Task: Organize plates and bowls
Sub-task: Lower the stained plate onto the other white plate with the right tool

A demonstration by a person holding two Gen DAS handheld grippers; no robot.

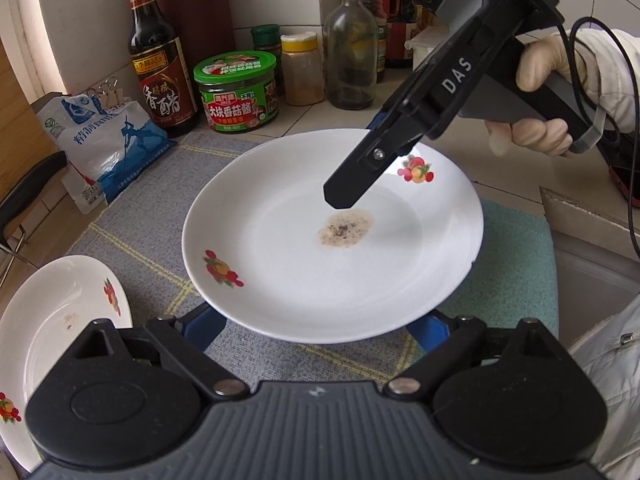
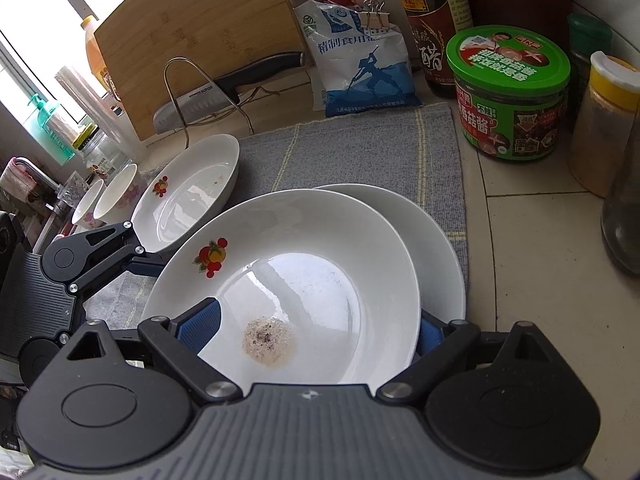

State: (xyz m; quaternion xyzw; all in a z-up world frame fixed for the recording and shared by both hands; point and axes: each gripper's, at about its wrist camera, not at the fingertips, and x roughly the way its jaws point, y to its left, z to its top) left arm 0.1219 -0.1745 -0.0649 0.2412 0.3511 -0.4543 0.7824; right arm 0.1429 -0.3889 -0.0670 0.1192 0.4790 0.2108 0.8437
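Note:
A white plate with fruit decals and a brown food stain (image 1: pixel 304 256) fills the left wrist view. It lies on top of a second white plate (image 2: pixel 436 248) on a grey mat. My left gripper (image 1: pixel 316 330) is open, its blue fingers spread wide under the plate's near rim. My right gripper (image 2: pixel 316 330) is open too, its blue pads (image 2: pixel 200 322) either side of the same stained plate (image 2: pixel 304 280); one black finger hovers over the plate in the left wrist view (image 1: pixel 348 196). Another decal plate (image 2: pixel 188 192) lies to the left, also seen in the left wrist view (image 1: pixel 52 320). Two small floral bowls (image 2: pixel 108 200) stand beyond it.
Behind the mat (image 2: pixel 360 152) stand a salt bag (image 1: pixel 100 140), a vinegar bottle (image 1: pixel 160 64), a green-lidded sauce jar (image 1: pixel 236 92), a spice jar (image 1: pixel 302 70) and a glass bottle (image 1: pixel 350 52). A bamboo cutting board (image 2: pixel 200 36) and a knife (image 2: pixel 224 84) sit in a wire rack at the back left.

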